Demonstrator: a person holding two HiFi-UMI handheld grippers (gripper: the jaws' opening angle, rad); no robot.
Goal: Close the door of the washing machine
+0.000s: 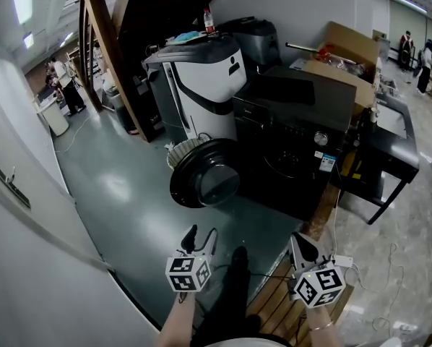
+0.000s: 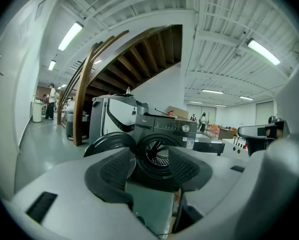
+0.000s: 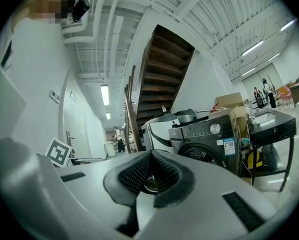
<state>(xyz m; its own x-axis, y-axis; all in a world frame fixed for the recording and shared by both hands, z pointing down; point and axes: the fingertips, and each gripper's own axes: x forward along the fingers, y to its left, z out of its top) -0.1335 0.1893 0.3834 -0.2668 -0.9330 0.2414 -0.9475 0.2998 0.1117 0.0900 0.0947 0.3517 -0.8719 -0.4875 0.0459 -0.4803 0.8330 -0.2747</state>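
Observation:
The black front-loading washing machine (image 1: 295, 132) stands ahead of me, and its round door (image 1: 205, 173) is swung wide open to the left. Low in the head view, my left gripper (image 1: 200, 241) is open, well short of the door. In the left gripper view the left gripper (image 2: 149, 170) has nothing between its pads; the drum opening (image 2: 158, 155) shows through the gap, with the door (image 2: 109, 141) to its left. My right gripper (image 1: 300, 243) points at the machine's front from a distance. In the right gripper view the right gripper (image 3: 149, 159) is shut and empty, the washing machine (image 3: 204, 139) beyond it.
A white and black appliance (image 1: 201, 85) stands behind the door, beside a wooden stair beam (image 1: 111, 56). A cardboard box (image 1: 346, 53) lies on the machine's far side and a black table (image 1: 393, 150) stands to its right. A white wall (image 1: 21, 215) runs along the left. Wooden slats (image 1: 277, 306) lie underfoot.

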